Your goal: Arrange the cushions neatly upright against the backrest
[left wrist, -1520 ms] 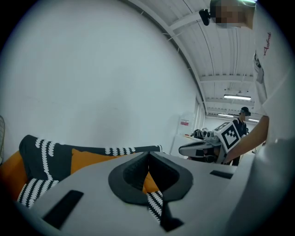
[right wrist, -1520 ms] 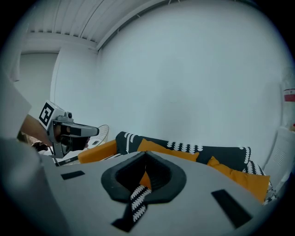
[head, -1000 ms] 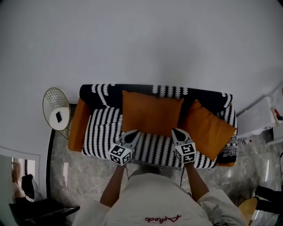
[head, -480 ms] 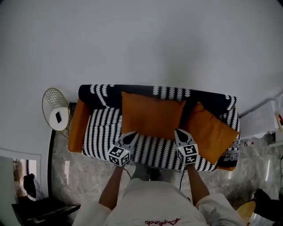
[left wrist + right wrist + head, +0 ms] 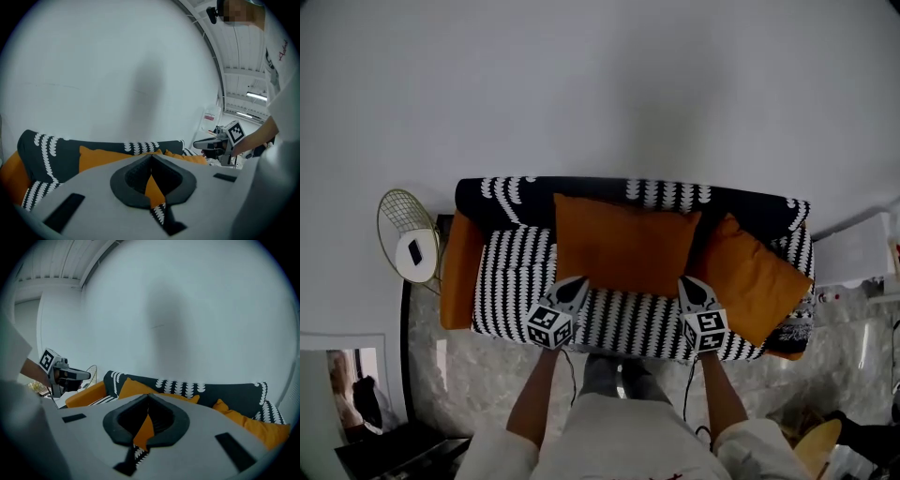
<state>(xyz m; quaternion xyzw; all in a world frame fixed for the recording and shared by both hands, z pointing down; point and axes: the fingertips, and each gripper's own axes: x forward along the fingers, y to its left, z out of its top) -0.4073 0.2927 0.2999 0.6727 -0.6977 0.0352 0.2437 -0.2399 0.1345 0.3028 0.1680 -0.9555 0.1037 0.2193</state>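
sofa: the sofa (image 5: 517, 281), black and white in pattern, stands against the pale wall (image 5: 600, 84) straight ahead of you, with its backrest (image 5: 502, 194) on the wall side.
centre cushion: the orange centre cushion (image 5: 623, 246) sits in the middle of the sofa. It is square-on, its upper edge leaning on the backrest and its lower edge on the seat.
right cushion: the orange right cushion (image 5: 757, 281) lies at the sofa's end on your right. It is turned cornerwise and tilted, one corner up toward the backrest, just beside the centre cushion.
left gripper: you hold the left gripper (image 5: 575, 288) over the sofa's front edge, below the centre cushion's left lower corner. Its fingers (image 5: 133, 176) are clenched tip to tip, with nothing between them.
right gripper: your right gripper (image 5: 690, 285) hangs over the sofa's front edge, between the two cushions. Its fingers (image 5: 123, 425) are likewise clenched and empty.
side table: a round wire side table (image 5: 397, 214) stands just beside the sofa's end on your left, with a small dark object (image 5: 413, 251) on its white top.
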